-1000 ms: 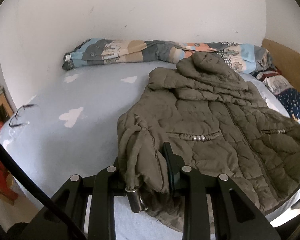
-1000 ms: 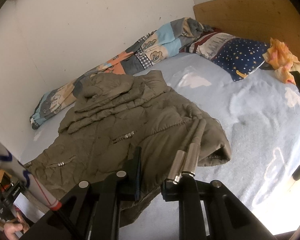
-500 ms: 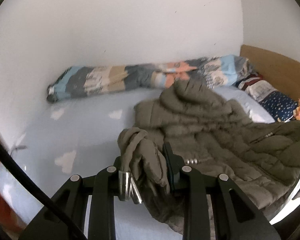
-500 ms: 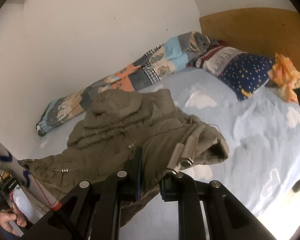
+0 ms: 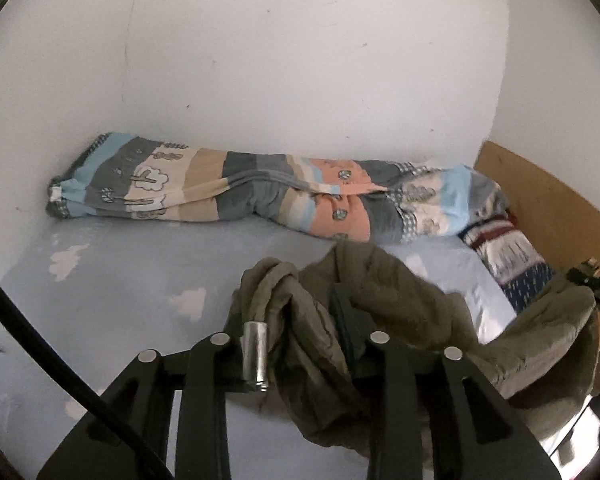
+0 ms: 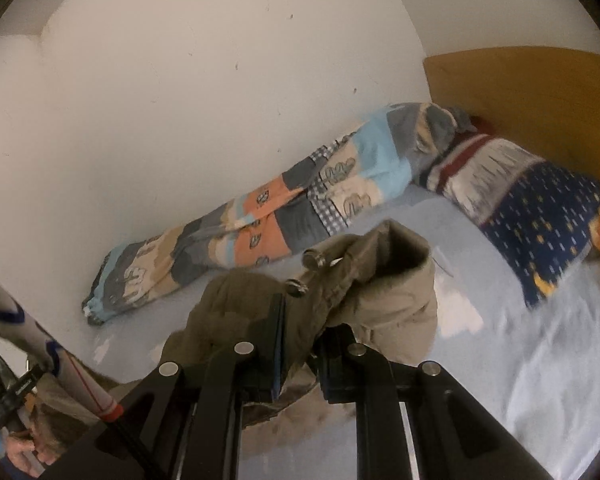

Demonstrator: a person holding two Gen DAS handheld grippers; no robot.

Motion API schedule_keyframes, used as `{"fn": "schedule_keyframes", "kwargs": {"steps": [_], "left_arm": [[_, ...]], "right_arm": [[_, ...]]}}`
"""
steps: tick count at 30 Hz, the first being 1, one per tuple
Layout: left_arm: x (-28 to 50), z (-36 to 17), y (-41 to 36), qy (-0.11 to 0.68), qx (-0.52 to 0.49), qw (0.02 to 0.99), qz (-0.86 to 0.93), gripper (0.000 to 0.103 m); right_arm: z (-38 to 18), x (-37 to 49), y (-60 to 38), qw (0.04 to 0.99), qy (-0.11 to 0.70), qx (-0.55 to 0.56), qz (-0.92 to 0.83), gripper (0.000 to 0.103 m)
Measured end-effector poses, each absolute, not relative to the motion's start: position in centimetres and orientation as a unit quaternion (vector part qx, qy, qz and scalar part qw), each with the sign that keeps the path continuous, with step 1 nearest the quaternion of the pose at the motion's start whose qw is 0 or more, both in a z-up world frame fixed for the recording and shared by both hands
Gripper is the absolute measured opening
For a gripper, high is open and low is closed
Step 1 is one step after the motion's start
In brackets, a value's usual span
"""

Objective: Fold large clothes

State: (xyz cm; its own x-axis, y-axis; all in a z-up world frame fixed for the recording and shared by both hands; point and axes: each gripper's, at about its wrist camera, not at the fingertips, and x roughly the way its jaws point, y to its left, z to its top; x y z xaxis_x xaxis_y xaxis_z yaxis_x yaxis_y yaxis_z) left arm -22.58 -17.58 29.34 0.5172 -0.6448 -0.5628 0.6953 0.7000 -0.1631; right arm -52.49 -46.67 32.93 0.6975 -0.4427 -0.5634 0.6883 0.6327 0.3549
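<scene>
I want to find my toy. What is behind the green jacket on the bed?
Behind the olive jacket lies a rolled patchwork quilt against the white wall, on the blue cloud sheet. No toy shows there. Whatever lies under the jacket is covered.

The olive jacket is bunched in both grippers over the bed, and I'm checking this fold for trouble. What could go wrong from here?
1. The left gripper has its jaws opening around the olive jacket; that bunched fabric could slip out.
2. The metal toggle dangles at the left finger and might snag.
3. The right gripper pinches a thick wad, so the jacket may land crumpled on the bed sheet rather than flat.
</scene>
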Motion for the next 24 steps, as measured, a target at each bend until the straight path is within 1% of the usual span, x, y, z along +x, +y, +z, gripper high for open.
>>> {"fn": "schedule_keyframes", "kwargs": {"steps": [3, 4, 5, 7, 11, 14, 16, 19, 23, 24], "left_arm": [[-18.7, 29.2, -19.9, 0.313, 0.025, 0.874, -0.372, 0.053], [-17.3, 29.1, -20.6, 0.302, 0.024, 0.885, -0.354, 0.065], [-16.2, 29.2, -21.2, 0.283, 0.026, 0.896, -0.34, 0.071], [-14.6, 29.2, -22.2, 0.262, 0.037, 0.906, -0.33, 0.072], [-11.9, 28.6, -23.6, 0.247, 0.06, 0.917, -0.308, 0.072], [-10.4, 28.2, -23.3, 0.23, 0.076, 0.928, -0.282, 0.072], [-9.8, 27.8, -22.8, 0.226, 0.068, 0.931, -0.278, 0.072], [-10.2, 26.3, -23.9, 0.236, 0.082, 0.919, -0.304, 0.072], [-12.4, 22.3, -29.2, 0.275, 0.112, 0.875, -0.382, 0.072], [-12.9, 21.6, -30.4, 0.286, 0.117, 0.865, -0.395, 0.072]], "right_arm": [[32.6, -48.1, -50.9, 0.868, 0.222, 0.302, -0.325, 0.015], [32.2, -46.5, -52.4, 0.865, 0.226, 0.309, -0.325, 0.015], [31.6, -44.8, -53.9, 0.861, 0.232, 0.312, -0.328, 0.015], [30.4, -42.6, -56.3, 0.852, 0.24, 0.323, -0.336, 0.015], [26.7, -37.4, -61.1, 0.835, 0.274, 0.318, -0.355, 0.015], [23.8, -35.3, -63.5, 0.819, 0.293, 0.321, -0.374, 0.015], [22.0, -34.2, -65.0, 0.809, 0.303, 0.326, -0.384, 0.015], [19.7, -32.9, -66.6, 0.798, 0.317, 0.325, -0.398, 0.015], [17.3, -31.7, -68.0, 0.784, 0.334, 0.337, -0.401, 0.016], [17.0, -31.6, -68.0, 0.782, 0.334, 0.341, -0.401, 0.02]]}}
